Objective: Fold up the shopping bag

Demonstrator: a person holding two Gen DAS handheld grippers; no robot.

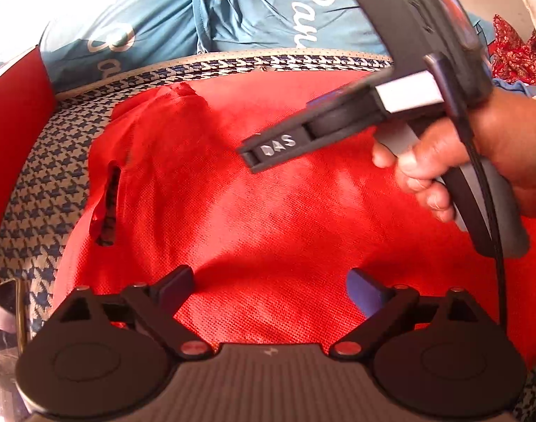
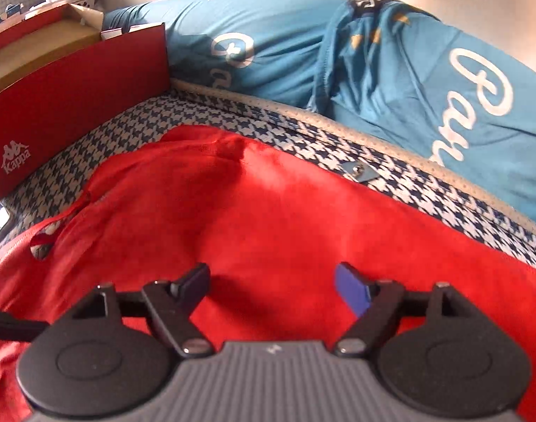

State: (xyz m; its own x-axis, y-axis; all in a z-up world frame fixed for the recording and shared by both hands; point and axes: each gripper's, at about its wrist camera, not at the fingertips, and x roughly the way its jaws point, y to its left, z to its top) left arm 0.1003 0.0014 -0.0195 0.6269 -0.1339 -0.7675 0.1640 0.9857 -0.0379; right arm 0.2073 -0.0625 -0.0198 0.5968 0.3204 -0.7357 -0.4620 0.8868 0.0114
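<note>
1. Nearest: left gripper released, jaws wide, nothing btwn pads; hovers over red shopping bag.
2. Right gripper likewise released, empty, angled down over bag's red cloth.
3. Bag lies flat-ish on houndstooth surface, cut-out handle toward the left edge, far edge rumpled.
4. Hand w/ right gripper seen above bag in left wrist view.
5. Farther: red Kappa box, blue printed fabric behind.
6. Step, prob.: btwn grasps, lining up a fold. Next needs: pinch one edge w/ each gripper, carry over, align edges.
</note>
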